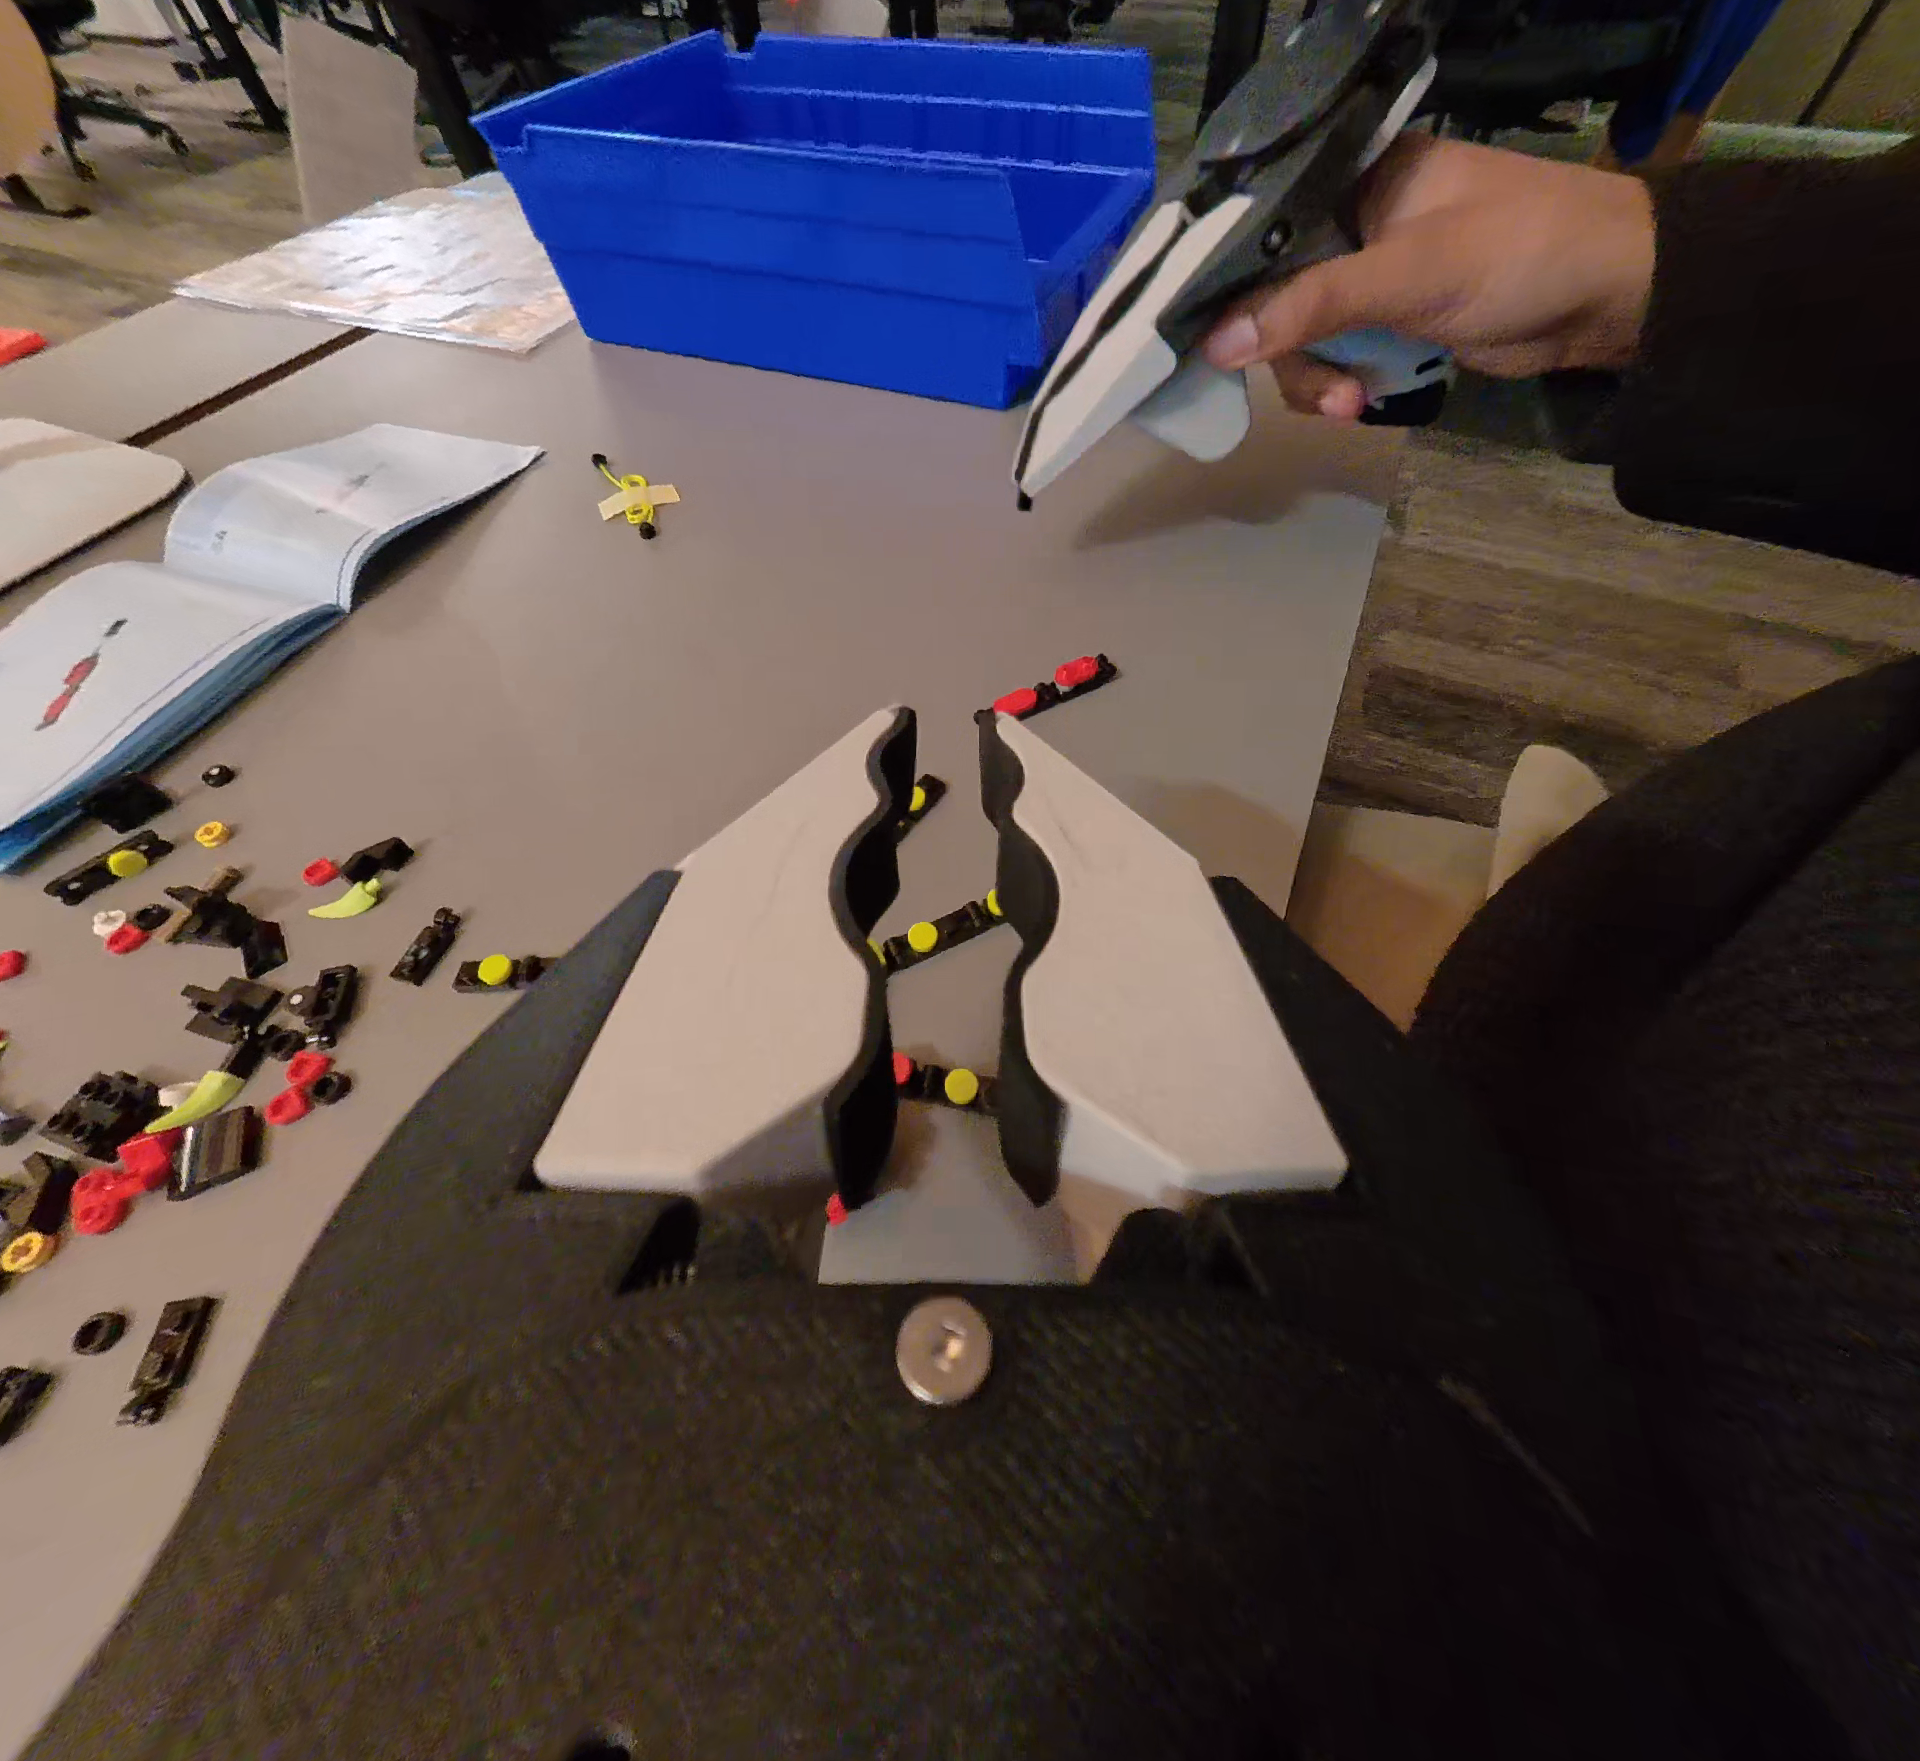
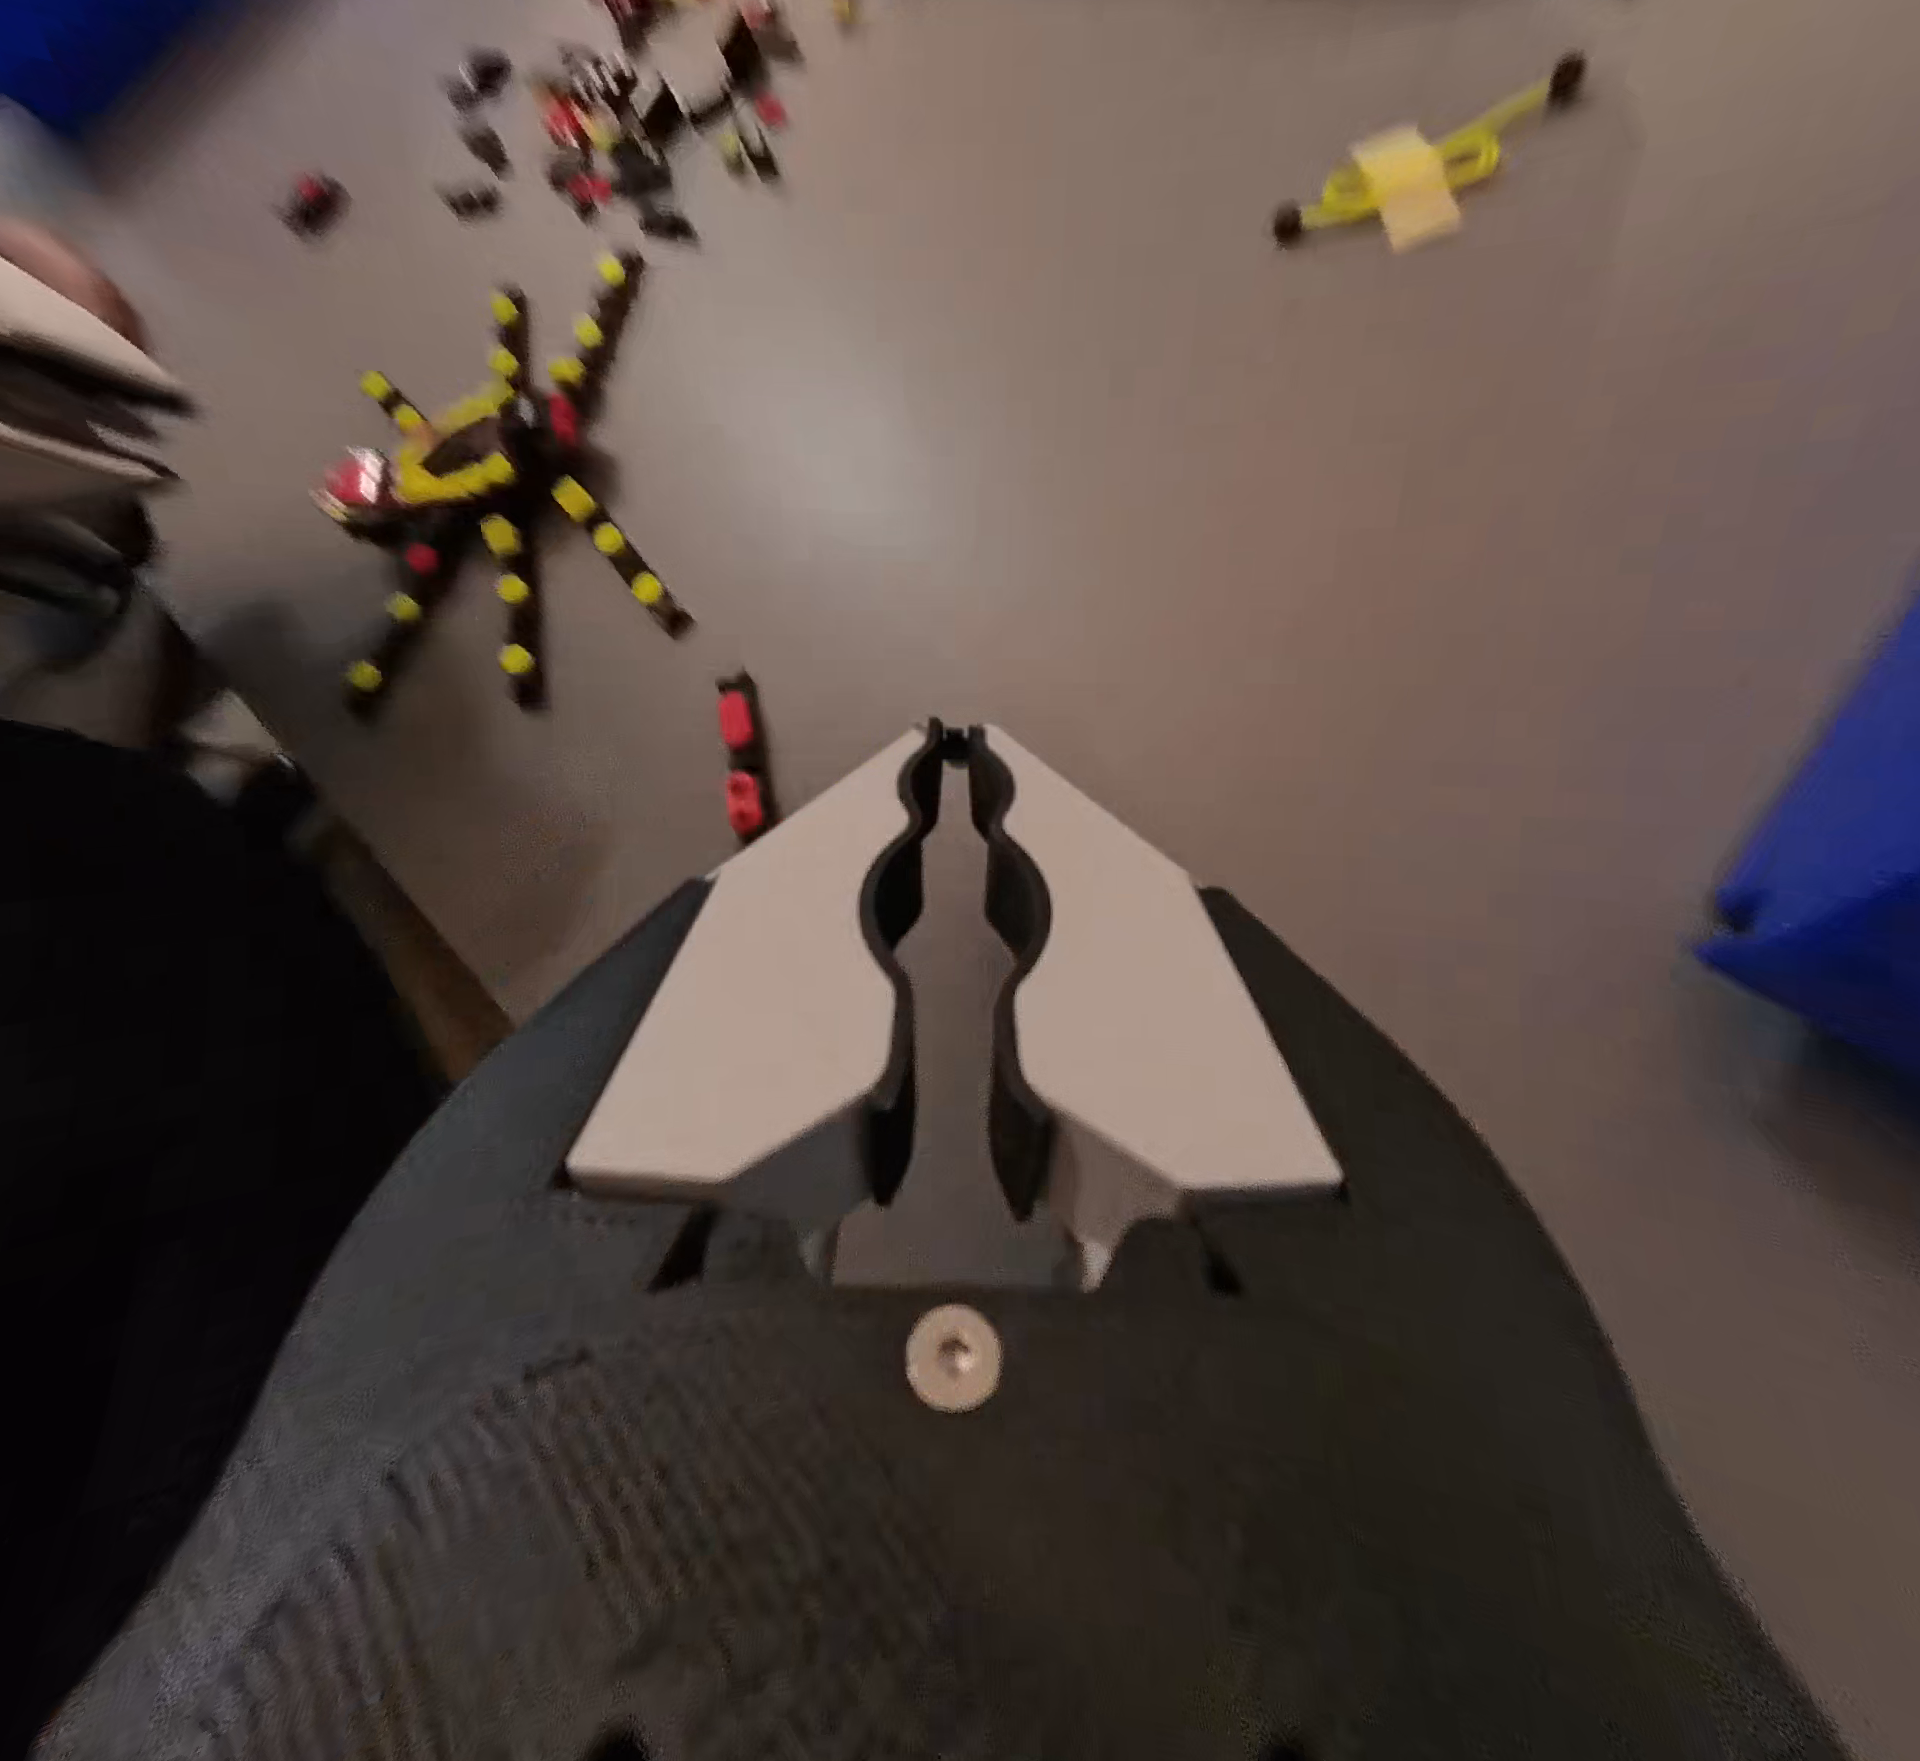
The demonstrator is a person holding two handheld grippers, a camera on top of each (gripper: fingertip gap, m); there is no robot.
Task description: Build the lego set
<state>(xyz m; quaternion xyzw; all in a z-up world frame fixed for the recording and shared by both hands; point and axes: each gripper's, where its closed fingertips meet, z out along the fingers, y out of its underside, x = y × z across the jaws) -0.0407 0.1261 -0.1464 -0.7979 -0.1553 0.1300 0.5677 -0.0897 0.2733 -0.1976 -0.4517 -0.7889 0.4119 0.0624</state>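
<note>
A partly built black spider-like lego model with yellow studs (image 2: 488, 464) lies on the grey table; in the left wrist view only its legs (image 1: 935, 937) show between my fingers. My left gripper (image 1: 948, 719) hovers over it, slightly open and empty. My right gripper (image 2: 951, 735) is shut on a tiny black piece (image 2: 951, 743) and is held above the table; it also shows in the left wrist view (image 1: 1023, 490), in front of the bin. A short black strip with two red pieces (image 1: 1055, 683) lies just beyond my left fingertips.
Loose black, red and yellow pieces (image 1: 208, 1036) are scattered at the left. An open instruction booklet (image 1: 208, 589) lies behind them. A yellow string bundle (image 1: 634, 501) lies mid-table. A blue bin (image 1: 831, 205) stands at the back. The table edge (image 1: 1340, 724) runs along the right. There is about 15 cm between the tips of the two grippers.
</note>
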